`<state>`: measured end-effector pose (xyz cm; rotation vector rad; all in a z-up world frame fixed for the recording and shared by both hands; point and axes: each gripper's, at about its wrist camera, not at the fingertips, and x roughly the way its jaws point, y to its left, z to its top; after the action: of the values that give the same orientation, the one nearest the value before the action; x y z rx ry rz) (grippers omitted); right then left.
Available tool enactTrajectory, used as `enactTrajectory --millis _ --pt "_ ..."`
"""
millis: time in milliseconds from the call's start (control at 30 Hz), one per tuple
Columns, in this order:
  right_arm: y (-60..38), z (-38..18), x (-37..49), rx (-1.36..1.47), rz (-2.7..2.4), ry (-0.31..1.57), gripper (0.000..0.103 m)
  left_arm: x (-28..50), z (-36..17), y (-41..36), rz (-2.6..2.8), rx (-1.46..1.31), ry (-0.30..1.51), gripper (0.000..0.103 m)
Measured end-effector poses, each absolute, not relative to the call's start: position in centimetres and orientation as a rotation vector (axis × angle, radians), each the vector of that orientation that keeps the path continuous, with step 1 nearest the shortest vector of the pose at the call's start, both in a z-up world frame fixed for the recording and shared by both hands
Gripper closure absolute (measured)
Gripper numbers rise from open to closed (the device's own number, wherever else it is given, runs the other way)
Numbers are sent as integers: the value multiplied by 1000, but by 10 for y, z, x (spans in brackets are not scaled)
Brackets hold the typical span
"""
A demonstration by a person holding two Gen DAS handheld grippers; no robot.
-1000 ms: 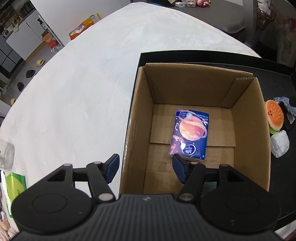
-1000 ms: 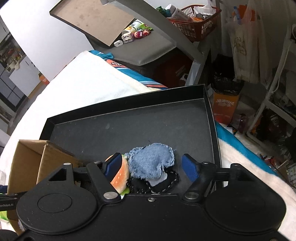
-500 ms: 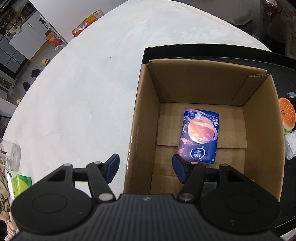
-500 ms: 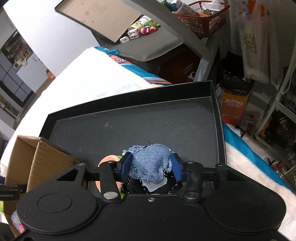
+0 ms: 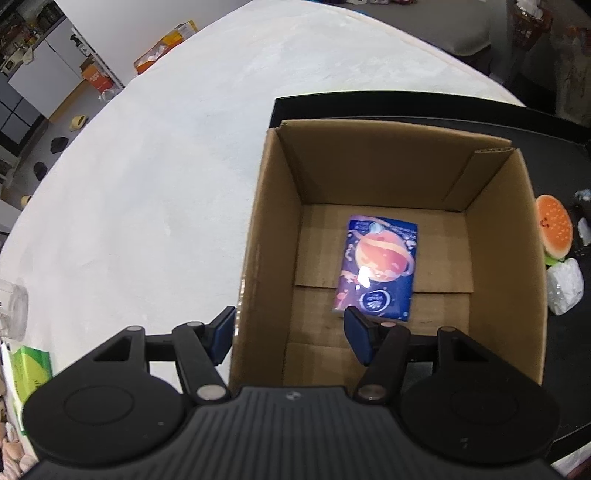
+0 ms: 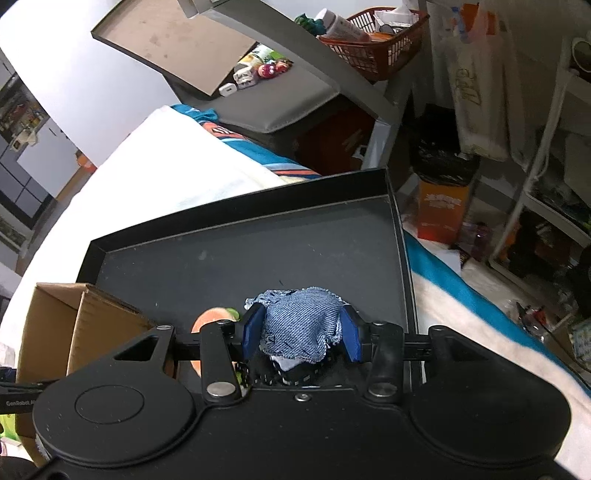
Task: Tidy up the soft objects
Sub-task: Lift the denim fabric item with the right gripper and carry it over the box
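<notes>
An open cardboard box (image 5: 273,236) stands on the black tray (image 5: 369,107), with a blue tissue pack (image 5: 378,266) printed with a planet lying flat on its floor. My left gripper (image 5: 290,336) is open and straddles the box's near-left wall, one finger outside and one inside. In the right wrist view, my right gripper (image 6: 301,332) is shut on a frayed blue denim pouch (image 6: 301,325) over the tray (image 6: 258,258). A black lacy piece hangs below the pouch. An orange burger toy (image 6: 212,317) lies just left of it, also visible as the burger toy (image 5: 556,232).
A white crumpled wad (image 5: 565,286) lies beside the burger. A glass mug (image 5: 11,310) and a green pack (image 5: 29,373) sit at the white table's left edge. Beyond the tray's far side are a grey bench (image 6: 280,99), a red basket (image 6: 380,33) and cluttered shelves.
My right gripper's fingers have closed from wide apart onto the denim pouch, squeezing it narrower. The left gripper and the box look the same.
</notes>
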<state>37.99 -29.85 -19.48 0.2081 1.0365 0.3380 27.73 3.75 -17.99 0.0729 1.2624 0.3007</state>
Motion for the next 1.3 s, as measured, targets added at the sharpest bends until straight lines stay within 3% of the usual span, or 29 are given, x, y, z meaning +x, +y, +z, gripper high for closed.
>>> enactTrajectory --millis 700,1300 --pt "-249 -120 356 86 335 965 59 259 -177 61 250 -59 1236 42" --pt "-191 -93 335 -14 391 939 59 243 -185 80 223 -148 1226 42"
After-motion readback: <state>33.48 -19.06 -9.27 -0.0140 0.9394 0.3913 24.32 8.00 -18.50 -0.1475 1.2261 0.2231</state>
